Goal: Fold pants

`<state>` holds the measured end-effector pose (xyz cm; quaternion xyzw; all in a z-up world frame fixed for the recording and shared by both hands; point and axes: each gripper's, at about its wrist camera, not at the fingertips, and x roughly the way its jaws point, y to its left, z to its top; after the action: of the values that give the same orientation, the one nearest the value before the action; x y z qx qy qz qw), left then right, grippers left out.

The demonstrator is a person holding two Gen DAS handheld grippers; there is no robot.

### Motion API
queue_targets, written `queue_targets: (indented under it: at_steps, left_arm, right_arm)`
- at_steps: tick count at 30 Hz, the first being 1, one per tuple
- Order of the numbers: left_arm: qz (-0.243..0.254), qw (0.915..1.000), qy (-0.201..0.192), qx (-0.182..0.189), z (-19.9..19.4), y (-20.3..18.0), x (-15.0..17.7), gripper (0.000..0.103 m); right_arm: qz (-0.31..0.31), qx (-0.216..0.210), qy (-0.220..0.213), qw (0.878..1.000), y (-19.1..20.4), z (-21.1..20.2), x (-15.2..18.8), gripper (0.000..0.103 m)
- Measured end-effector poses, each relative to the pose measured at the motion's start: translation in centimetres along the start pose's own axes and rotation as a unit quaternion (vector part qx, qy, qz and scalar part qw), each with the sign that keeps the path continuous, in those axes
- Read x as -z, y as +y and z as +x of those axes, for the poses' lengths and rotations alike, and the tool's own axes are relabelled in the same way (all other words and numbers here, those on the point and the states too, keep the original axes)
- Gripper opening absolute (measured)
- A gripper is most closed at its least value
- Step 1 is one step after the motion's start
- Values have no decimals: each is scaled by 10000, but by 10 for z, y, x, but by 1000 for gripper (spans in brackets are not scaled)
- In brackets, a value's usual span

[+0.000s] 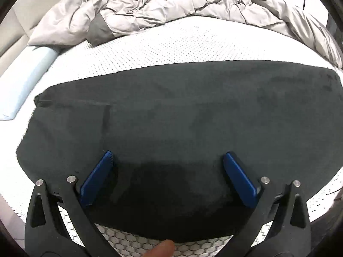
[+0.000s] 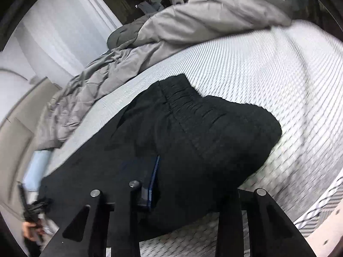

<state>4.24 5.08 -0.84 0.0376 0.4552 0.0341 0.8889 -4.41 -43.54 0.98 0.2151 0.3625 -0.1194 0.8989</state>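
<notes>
Black pants lie spread flat across the white mattress. My left gripper hovers over their near edge, open, with both blue pads wide apart and only flat cloth below. In the blurred right wrist view the pants show their gathered elastic waistband and bulge upward. My right gripper is at the waist end. One blue pad shows edge-on against a bunch of cloth. The other finger is buried under the fabric, so the jaws look shut on the pants.
A crumpled grey comforter is heaped along the far side of the bed. A pale blue pillow lies at the left edge. A person's fingertip shows at the bottom, and a hand holds a dark tool at lower left.
</notes>
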Motion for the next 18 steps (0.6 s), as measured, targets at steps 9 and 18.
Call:
queue_targets:
  at_steps: [9, 18]
  left_arm:
    - [5, 9984, -553, -116, -26, 3, 1, 103]
    - [315, 9955, -879, 162, -56, -32, -1, 103]
  right_arm:
    - [-732, 1163, -462, 9894, 30, -36, -19, 75]
    - [-2560, 480, -315, 9650, 150, -52, -11, 100]
